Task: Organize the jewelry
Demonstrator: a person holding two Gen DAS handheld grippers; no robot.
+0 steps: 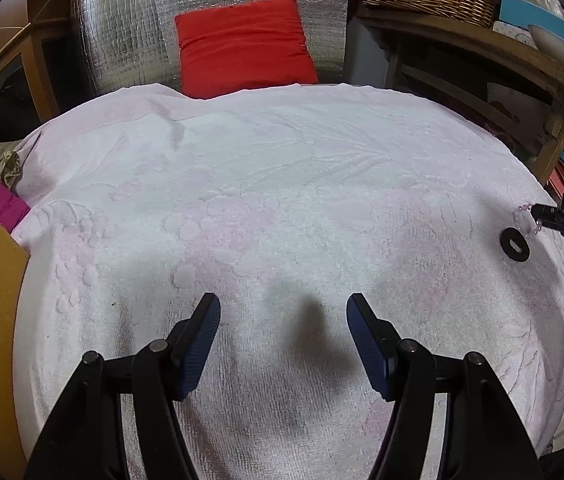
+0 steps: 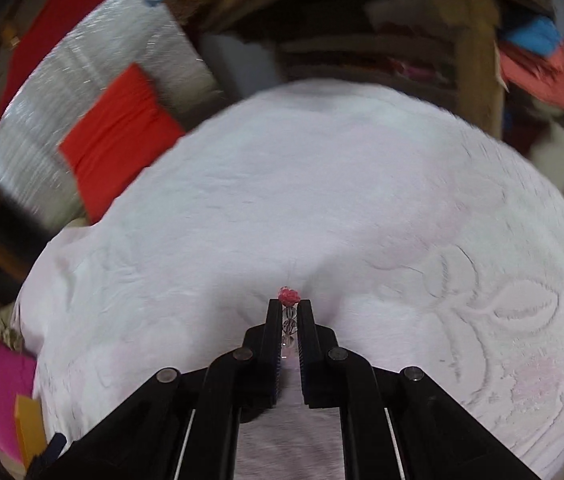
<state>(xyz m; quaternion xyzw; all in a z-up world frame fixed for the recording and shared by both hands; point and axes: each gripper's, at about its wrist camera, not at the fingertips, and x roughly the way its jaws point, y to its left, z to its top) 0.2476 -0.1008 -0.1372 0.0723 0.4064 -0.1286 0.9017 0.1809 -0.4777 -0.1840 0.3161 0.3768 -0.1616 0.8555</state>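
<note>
My right gripper (image 2: 288,307) pinched tight on clear beaded bracelet (image 2: 289,320), pink knot at tips, near right edge of white towel (image 1: 282,184), beside black ring (image 1: 515,244). My left gripper (image 1: 283,308) spread wide, holding nothing.

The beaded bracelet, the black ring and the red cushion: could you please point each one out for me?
beaded bracelet (image 2: 289,296): right wrist view, pink bead cluster at the fingers' tips.
black ring (image 1: 515,244): left wrist view, its flat band.
red cushion (image 1: 244,44): left wrist view, its centre.
</note>
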